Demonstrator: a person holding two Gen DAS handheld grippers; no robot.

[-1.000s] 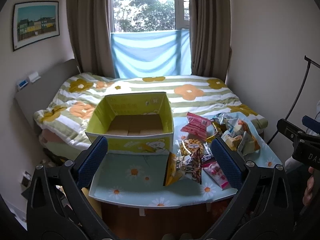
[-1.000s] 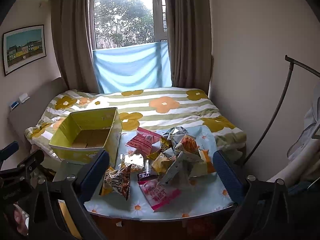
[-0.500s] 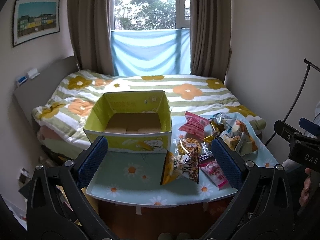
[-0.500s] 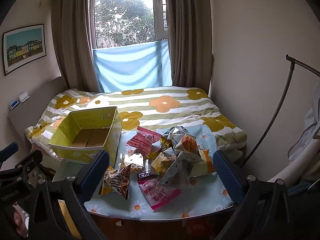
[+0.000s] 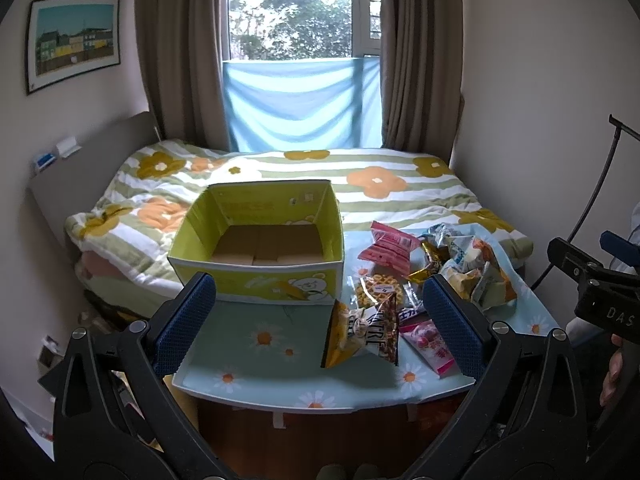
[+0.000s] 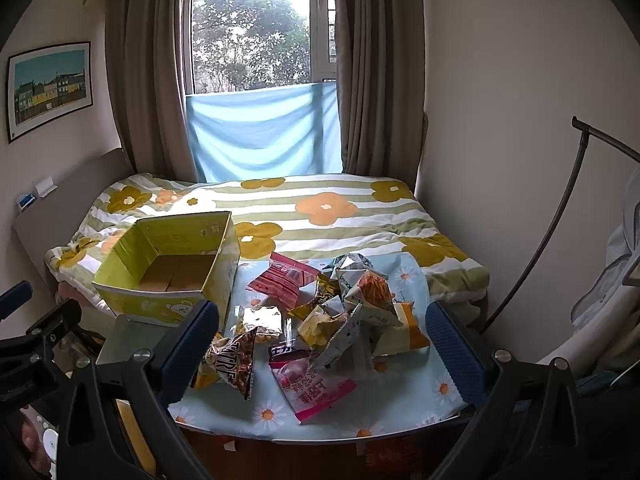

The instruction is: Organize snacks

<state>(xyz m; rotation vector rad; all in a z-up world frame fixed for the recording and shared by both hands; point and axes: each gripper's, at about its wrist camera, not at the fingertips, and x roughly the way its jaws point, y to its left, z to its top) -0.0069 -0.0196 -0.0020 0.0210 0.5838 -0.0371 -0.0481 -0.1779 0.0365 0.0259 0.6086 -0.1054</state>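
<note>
Fingers on both grippers are spread wide with nothing between them, left gripper and right gripper both hanging short of the table with the daisy-print cloth. Closest grab for the left is the crinkly brown-and-yellow foil snack bag standing on edge near the front. I'd pinch its top seam, not the puffy middle, then drop it into the open yellow-green cardboard box just beside it; looks empty. The rest sits in a heap of mixed foil packets, overlapping so much I can't count them, and the table's legs are cut off.
</note>
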